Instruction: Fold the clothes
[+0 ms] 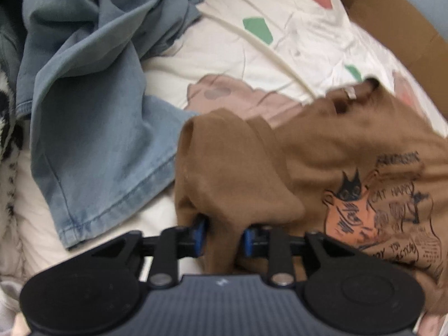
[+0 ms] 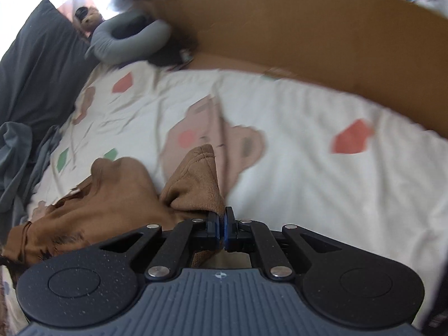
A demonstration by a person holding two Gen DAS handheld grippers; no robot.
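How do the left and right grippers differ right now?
Left gripper: jaws stand apart, a fold of the brown shirt loose between them. Right gripper: jaws shut tight, pinching a stitched edge of the shirt. The left view shows the shirt's cat print; the right shows plain fabric. Both work the same shirt over the patterned sheet.

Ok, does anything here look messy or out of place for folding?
The brown t-shirt lies bunched, not flat, one corner pinched in the right gripper. Crumpled blue jeans are heaped right beside it on the bed sheet, crowding the folding space.
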